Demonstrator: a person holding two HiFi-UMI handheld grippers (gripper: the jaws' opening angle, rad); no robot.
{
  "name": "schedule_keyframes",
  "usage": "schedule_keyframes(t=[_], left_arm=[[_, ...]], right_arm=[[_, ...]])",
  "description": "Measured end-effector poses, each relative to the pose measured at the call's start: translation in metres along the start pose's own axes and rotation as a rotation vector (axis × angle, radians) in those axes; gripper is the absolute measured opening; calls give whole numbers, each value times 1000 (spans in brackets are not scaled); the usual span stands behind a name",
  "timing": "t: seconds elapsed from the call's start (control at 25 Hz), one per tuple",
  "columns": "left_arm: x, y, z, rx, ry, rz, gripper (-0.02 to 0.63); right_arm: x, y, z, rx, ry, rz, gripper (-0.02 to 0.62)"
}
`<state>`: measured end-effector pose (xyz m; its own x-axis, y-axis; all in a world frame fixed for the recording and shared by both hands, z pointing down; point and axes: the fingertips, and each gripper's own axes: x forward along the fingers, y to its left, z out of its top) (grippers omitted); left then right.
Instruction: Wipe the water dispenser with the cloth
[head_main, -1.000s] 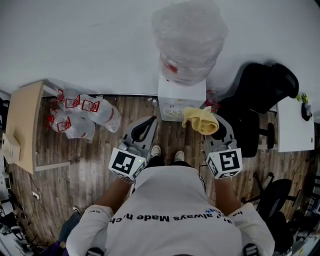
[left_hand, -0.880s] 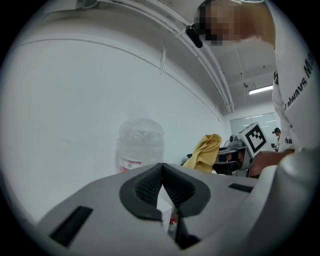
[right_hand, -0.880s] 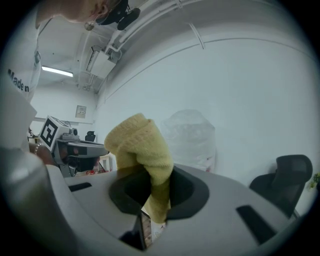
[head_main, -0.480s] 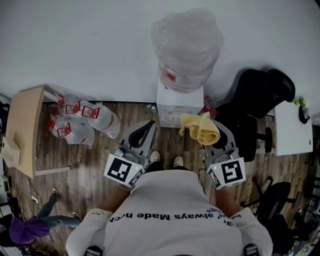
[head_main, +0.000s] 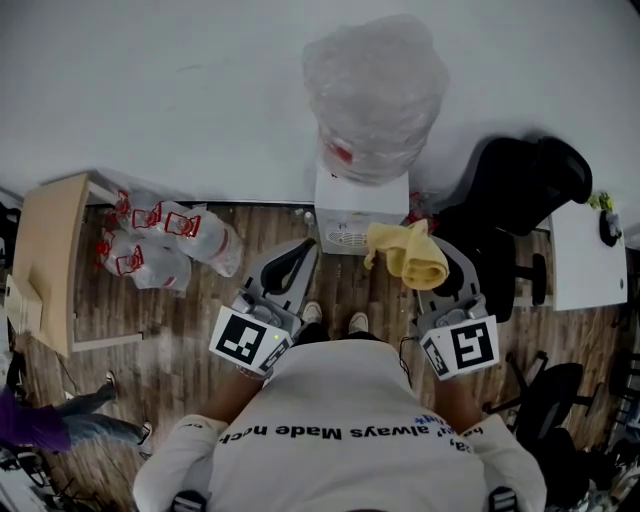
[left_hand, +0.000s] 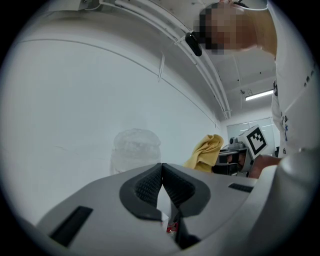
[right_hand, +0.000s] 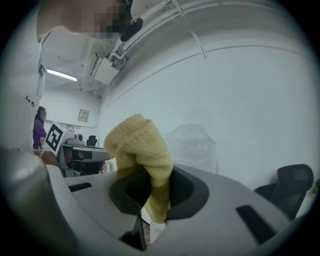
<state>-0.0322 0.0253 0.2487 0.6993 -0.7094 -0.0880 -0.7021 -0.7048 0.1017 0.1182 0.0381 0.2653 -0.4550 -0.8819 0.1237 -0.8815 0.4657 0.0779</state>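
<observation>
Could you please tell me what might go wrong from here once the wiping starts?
The right gripper pinches only a narrow fold of the cloth, the rest bunched loose above it, so it might slip out under wiping pressure. The large bottle stands atop the water dispenser; a hard push could rock it. The black chair close beside it might hinder the right arm.

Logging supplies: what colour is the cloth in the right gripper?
Yellow textured cloth, clearest in right gripper view.
</observation>
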Motion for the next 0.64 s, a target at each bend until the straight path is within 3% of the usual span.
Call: schedule_keyframes(t=[0.64], left_arm=[[5,3,1,-1,-2,14,18]], right_arm=[[1,-12,-1,13,-8,-15,63]])
